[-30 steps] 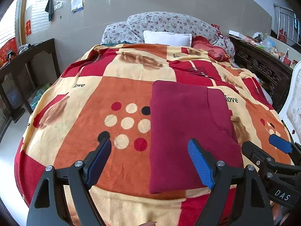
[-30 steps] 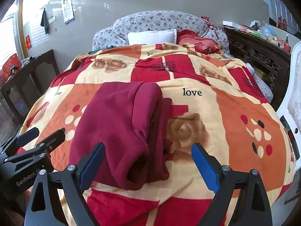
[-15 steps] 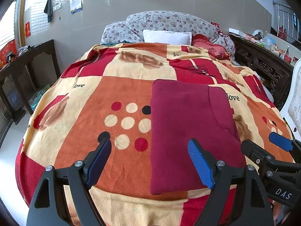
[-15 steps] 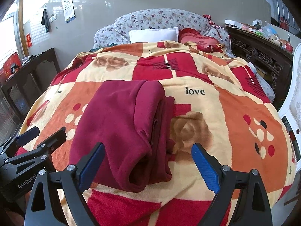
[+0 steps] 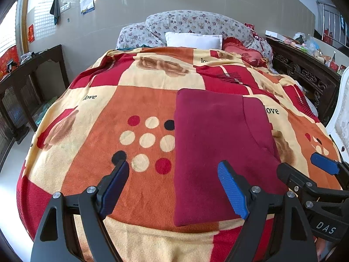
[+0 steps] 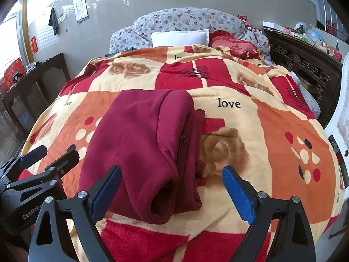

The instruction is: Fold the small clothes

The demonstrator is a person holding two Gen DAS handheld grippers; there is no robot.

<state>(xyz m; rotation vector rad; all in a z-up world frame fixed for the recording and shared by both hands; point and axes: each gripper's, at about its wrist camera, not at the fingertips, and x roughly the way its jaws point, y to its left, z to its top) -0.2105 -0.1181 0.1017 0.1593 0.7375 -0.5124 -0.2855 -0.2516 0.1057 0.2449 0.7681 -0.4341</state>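
A dark red garment [image 5: 218, 144] lies folded into a long rectangle on the patterned blanket [image 5: 122, 118] near the bed's foot. In the right wrist view the garment [image 6: 139, 144] shows its stacked layers along the right side and an open rolled end at the near edge. My left gripper [image 5: 174, 187] is open and empty, hovering over the garment's near left edge. My right gripper [image 6: 172, 190] is open and empty, hovering over the garment's near right end. Each gripper also shows in the other's view: the right one [image 5: 305, 174] and the left one [image 6: 50, 155].
A white pillow [image 5: 193, 40] and floral cushions [image 5: 196, 23] lie at the bed's head. A dark wooden table [image 5: 28, 69] stands on the left. A dark carved cabinet [image 5: 305, 69] and a white chair [image 5: 342, 118] stand on the right.
Both grippers have drawn back slightly from the garment and stay open. The garment has not moved.
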